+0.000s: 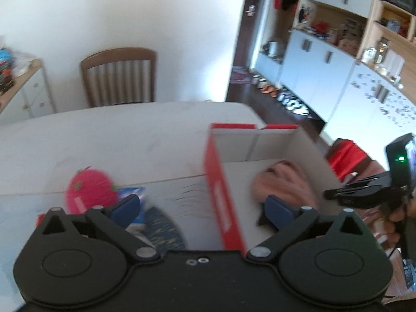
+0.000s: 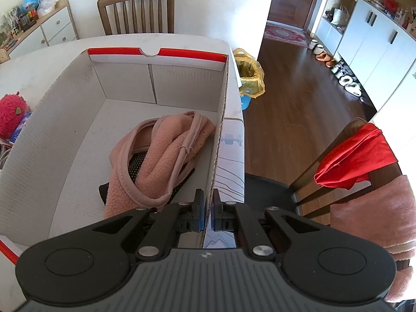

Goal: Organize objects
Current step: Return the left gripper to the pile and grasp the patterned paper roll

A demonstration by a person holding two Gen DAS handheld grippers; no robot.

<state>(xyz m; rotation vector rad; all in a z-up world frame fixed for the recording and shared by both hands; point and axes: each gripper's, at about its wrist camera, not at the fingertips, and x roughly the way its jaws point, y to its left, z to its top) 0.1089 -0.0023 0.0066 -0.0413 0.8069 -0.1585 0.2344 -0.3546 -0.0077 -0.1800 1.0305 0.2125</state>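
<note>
Two grippers | far left: pink plush toy (image 1: 88, 191) on table (image 1: 104, 135) | left gripper (image 1: 202, 205) jaws wide apart, nothing between | pink fleece slipper (image 2: 158, 156) inside shoebox (image 2: 52, 130) | right gripper (image 2: 207, 208) clamped on shoebox's right wall.

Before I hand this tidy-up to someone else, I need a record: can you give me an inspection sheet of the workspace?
Surface: white table, mostly bare at its far end.
Job's things: open cardboard box holds pink slippers; pink plush toy lies outside it beside a blue packet.
Clutter: dark speckled item, blurred.
Grippers: left gripper open, empty, above the box's red side; right gripper shut on the box's wall.
Cables: nothing seen.
Surroundings: wooden chair, white cabinets, red cloth on another chair.
</note>
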